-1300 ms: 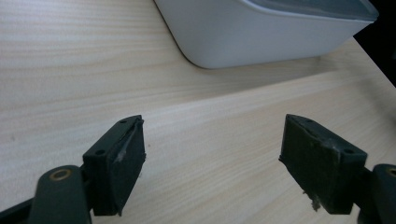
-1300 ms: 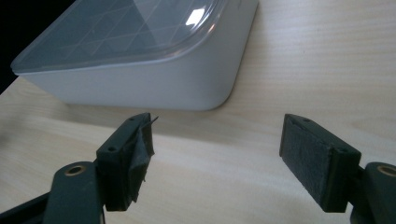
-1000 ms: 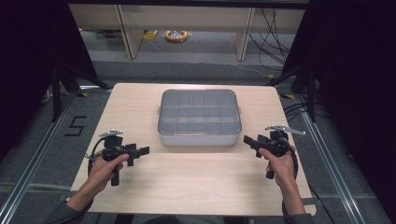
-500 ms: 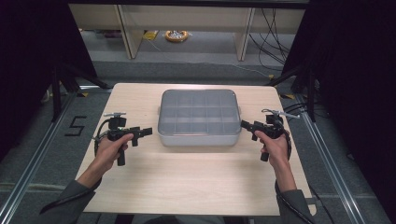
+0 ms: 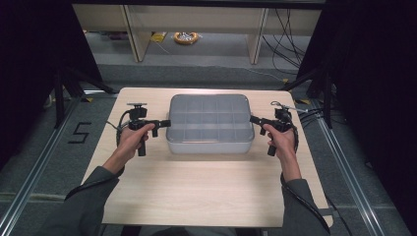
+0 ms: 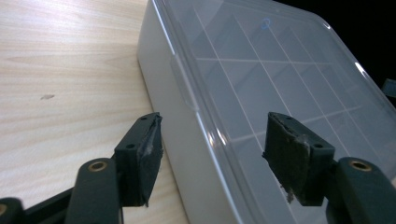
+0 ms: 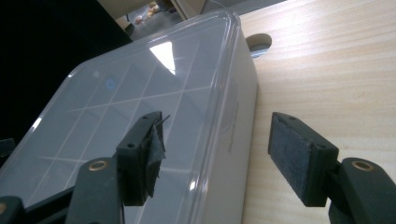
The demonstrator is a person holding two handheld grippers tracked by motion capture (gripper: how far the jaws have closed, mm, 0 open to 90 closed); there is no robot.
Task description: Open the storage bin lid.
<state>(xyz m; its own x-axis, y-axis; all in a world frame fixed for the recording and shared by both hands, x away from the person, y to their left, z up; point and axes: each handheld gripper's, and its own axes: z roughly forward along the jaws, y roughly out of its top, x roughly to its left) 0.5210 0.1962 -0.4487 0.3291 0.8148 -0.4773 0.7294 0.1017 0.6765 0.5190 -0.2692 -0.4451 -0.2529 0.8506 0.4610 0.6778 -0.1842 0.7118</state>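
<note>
A shallow translucent grey compartment box (image 5: 210, 123) with a clear lid sits shut in the middle of the pale wooden table (image 5: 196, 191). My left gripper (image 5: 164, 123) is at the box's left side, pointing inward. In the left gripper view the box's long edge (image 6: 201, 116) runs between the jaws of this gripper (image 6: 212, 149), and the pads stand apart from it. My right gripper (image 5: 253, 119) is at the box's right side. There too the lid's rim (image 7: 219, 84) lies between the jaws of the right gripper (image 7: 217, 144), untouched. Both pairs of jaws have just been closing.
Wooden shelf legs (image 5: 133, 34) stand beyond the table's far edge, with a yellow object (image 5: 186, 37) on the floor and cables (image 5: 295, 34) to the right. A "5" mark (image 5: 78, 132) is on the floor at left. Bare tabletop lies in front of the box.
Both hands have moved forward and inward from the table's front corners to the box's two short sides. Their jaws stand narrower than before.
</note>
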